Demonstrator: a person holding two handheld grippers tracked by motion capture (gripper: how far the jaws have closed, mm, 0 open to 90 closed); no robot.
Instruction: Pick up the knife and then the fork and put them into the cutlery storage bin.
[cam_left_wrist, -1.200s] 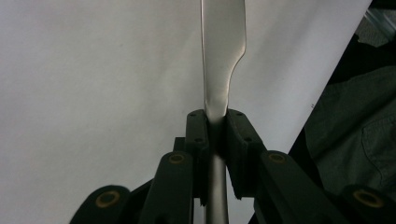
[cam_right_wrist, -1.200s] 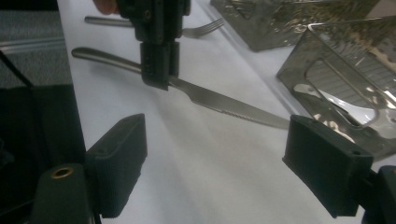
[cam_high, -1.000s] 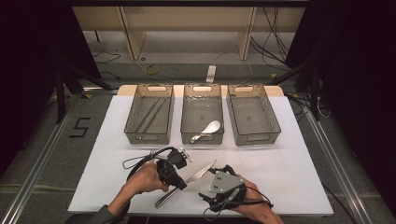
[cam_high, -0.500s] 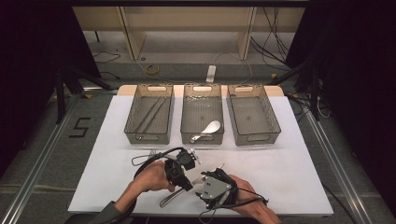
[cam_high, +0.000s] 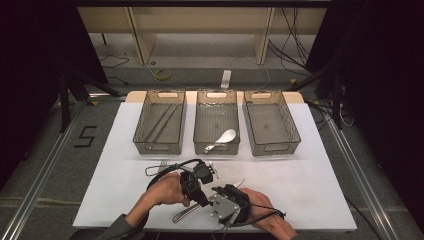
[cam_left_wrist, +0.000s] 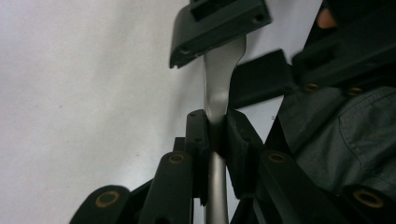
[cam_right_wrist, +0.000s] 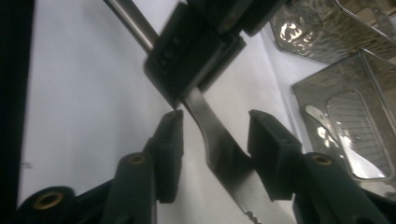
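Steel catches the light low on the white table (cam_high: 320, 170): a knife (cam_right_wrist: 219, 140) runs between your two grippers near the front edge. Your left gripper (cam_left_wrist: 215, 126) is clenched on the knife's neck, where the round handle meets the flat blade, both pads pressing on the metal. Your left hand (cam_high: 167, 192) comes in from the bottom with the forearm angled up and to the right. Your right gripper (cam_right_wrist: 215, 140) straddles the blade just beyond that hold; its jaws have just been closing, with the blade between them, lying close against one pad and clear of the other, so it has no grip as yet. Your right hand (cam_high: 257, 202) lies low, just beside the left one. At the back stand three clear bins: the left bin (cam_high: 160, 122) holds long thin dark sticks, the middle bin (cam_high: 216, 122) a white spoon (cam_high: 222, 138), and the right bin (cam_high: 270, 122) shows nothing I can make out. A fork (cam_high: 159, 164) lies on the table behind your left hand. Since a second ago the two hands have drawn closer together and the right gripper has moved in over the blade.
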